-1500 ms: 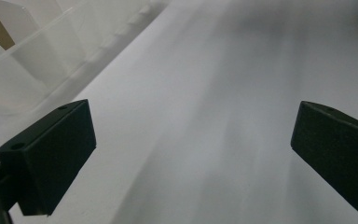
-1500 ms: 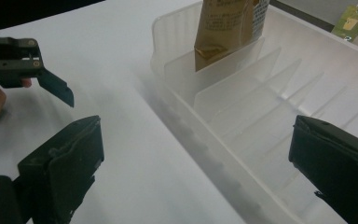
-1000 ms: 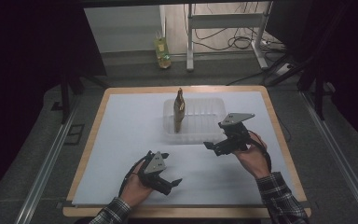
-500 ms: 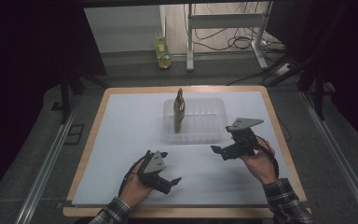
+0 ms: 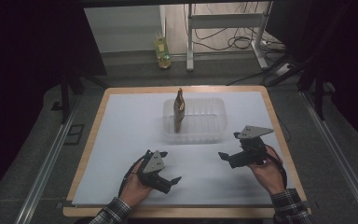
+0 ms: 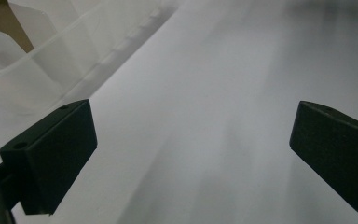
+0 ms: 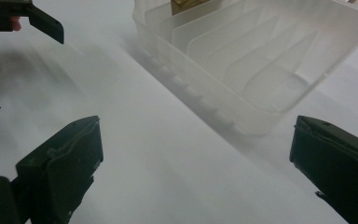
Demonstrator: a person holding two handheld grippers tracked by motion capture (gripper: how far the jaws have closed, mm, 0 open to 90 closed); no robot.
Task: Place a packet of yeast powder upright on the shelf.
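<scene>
Holding both jaws spread and empty, I am resting my left gripper [image 5: 167,178] and right gripper [image 5: 230,156] near the clear slotted plastic rack [image 5: 196,119], where the brown upright pouch [image 5: 179,111] is standing, judging a slow, level approach safest.

My grippers' jaws looked like matt black plastic. The rack [image 5: 200,122] at the frame's centre was frosted, translucent plastic with smooth ribs. The table [image 5: 93,140] showed a pale wooden rim around a smooth, matt white sheet [image 5: 130,126]. My sleeve [image 5: 286,210] was checked cloth.
</scene>
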